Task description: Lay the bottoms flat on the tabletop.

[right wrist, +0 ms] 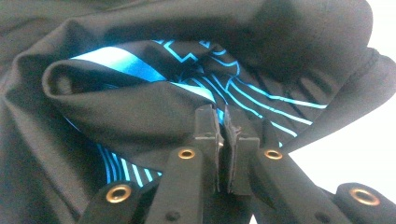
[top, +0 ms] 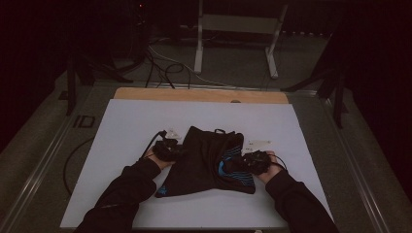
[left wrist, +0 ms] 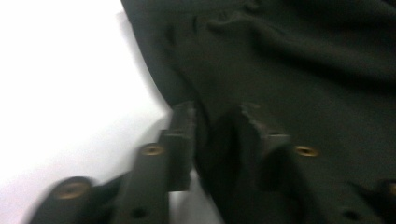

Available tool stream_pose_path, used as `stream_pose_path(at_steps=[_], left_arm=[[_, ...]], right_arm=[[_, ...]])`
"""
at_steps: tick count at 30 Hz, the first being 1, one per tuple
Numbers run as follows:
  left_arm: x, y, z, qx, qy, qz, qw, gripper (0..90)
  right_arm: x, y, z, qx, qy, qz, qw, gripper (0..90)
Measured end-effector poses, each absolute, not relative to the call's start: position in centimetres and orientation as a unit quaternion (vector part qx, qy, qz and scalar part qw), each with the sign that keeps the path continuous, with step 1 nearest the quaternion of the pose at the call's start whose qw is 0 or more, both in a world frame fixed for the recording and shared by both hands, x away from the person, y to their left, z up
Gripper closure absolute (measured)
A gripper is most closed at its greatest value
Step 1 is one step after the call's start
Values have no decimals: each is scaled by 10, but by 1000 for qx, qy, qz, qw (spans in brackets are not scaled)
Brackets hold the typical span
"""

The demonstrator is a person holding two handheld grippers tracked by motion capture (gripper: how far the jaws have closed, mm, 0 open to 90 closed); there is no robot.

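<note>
A black garment with bright blue stripes and print lies crumpled on the white table top. My left gripper is at the garment's left edge. In the left gripper view its jaws pinch a fold of the black cloth just beside the white surface. My right gripper is at the garment's right side, over the blue-striped part. In the right gripper view its jaws stand almost together, clamped on a fold of the cloth with the blue lines behind it.
Two small white tags lie on the table beside the garment. A wooden strip runs along the table's far edge. Beyond it, cables and a metal stand sit on the dark floor.
</note>
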State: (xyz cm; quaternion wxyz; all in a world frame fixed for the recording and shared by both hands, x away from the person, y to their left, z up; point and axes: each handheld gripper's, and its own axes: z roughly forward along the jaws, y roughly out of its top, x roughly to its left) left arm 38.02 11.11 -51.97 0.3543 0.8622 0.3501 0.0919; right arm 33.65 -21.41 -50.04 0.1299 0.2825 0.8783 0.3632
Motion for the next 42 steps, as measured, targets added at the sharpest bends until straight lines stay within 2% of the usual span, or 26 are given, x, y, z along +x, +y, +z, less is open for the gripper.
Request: stream_pose_path(at_steps=[2, 5, 15, 26, 35, 42], left_arm=[[379, 109, -520, 860, 350, 85, 361, 832], [377, 106, -518, 863, 348, 98, 353, 878], [371, 122, -502, 856, 349, 107, 366, 886], [355, 149, -494, 853, 355, 106, 369, 885], [340, 161, -489, 859, 347, 103, 361, 885], [330, 167, -487, 861, 344, 108, 358, 884]], right_arm=[[336, -214, -500, 280, 879, 363, 133, 852], [334, -215, -498, 281, 879, 362, 134, 853], [324, -227, -491, 282, 873, 372, 139, 855], [296, -271, -484, 317, 857, 380, 145, 855], [277, -298, -490, 344, 849, 381, 131, 855], [256, -302, -488, 347, 849, 380, 116, 855]])
